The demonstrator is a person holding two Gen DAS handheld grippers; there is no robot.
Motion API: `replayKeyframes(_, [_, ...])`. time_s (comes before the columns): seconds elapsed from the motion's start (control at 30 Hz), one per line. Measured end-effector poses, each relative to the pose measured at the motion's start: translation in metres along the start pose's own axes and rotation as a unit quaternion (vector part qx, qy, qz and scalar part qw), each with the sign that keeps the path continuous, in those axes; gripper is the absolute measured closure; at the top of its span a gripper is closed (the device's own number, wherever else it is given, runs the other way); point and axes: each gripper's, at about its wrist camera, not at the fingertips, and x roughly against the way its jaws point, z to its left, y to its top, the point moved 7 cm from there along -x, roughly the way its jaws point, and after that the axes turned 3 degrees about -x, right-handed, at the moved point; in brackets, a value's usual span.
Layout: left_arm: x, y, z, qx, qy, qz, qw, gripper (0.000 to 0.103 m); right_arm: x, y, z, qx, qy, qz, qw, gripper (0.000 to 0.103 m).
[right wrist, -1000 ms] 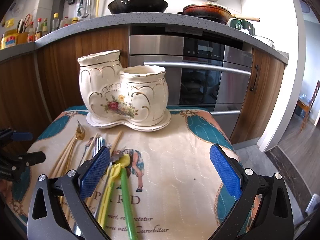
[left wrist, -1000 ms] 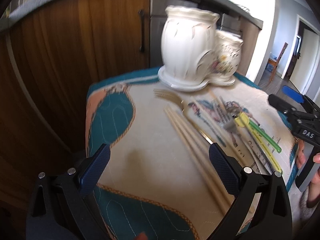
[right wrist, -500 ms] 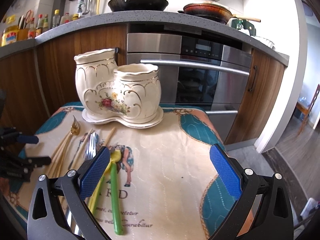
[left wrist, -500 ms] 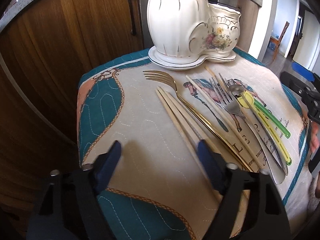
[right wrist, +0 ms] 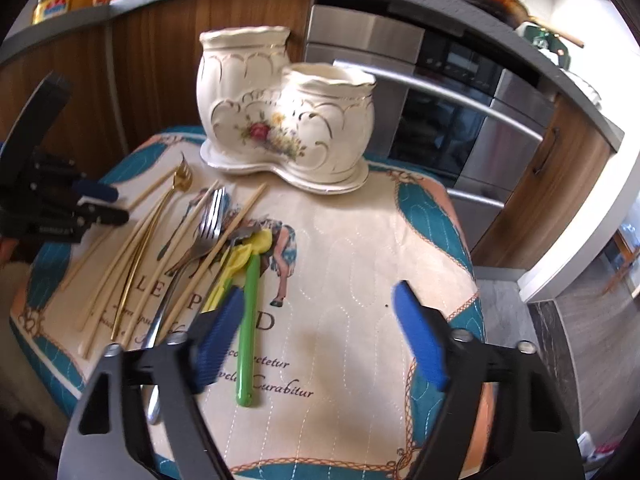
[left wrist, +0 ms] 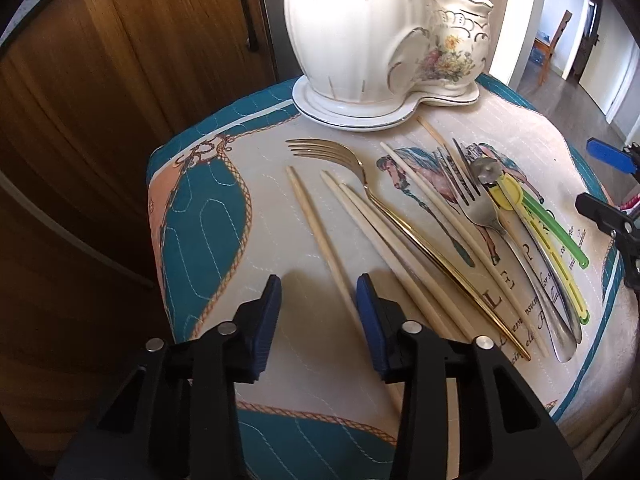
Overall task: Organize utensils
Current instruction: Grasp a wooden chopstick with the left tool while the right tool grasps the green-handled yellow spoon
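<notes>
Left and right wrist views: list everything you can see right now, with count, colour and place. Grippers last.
Utensil holder: one, cream with flowers, two compartments, far end of cloth.
Cloth: one, beige and teal, covering the table.
Gold fork: one, among the chopsticks.
Chopsticks: several, pale wood, loose on the cloth.
Silver fork: one, beside the plastic spoons.
Plastic spoons: green and yellow, overlapping.
Oven: steel, behind.
Left gripper: open, jaws just closing, chopstick between, not pressed.
Right gripper: open, closing, green spoon between.

A cream holder [right wrist: 280, 120] with gold trim and painted flowers stands on a teal-and-beige quilted cloth [right wrist: 360, 240].
</notes>
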Motion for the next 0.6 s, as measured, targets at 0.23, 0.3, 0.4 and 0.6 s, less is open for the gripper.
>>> replayKeyframes(0.23, [-0.004, 0.004, 0.015, 0.0, -0.011, 0.007, 0.9999, 0.074, -0.023, 0.007, 0.02, 0.032, 0.054, 0.071, 0.996, 0.059])
replayKeyframes(0.3, [-0.006, 0.005, 0.02, 0.004, -0.013, 0.008, 0.9999, 0.074, -0.03, 0.004, 0.027, 0.051, 0.057, 0.09, 0.993, 0.067])
replayKeyframes(0.4, [-0.008, 0.006, 0.029, 0.017, -0.019, 0.006, 0.9997, 0.074, -0.037, -0.002, 0.034, 0.067, 0.069, 0.115, 0.989, 0.068])
replayKeyframes(0.6, [-0.012, 0.013, 0.026, 0.013, -0.023, -0.005, 0.9997, 0.074, -0.047, -0.001, 0.035, 0.053, 0.096, 0.133, 0.985, 0.07])
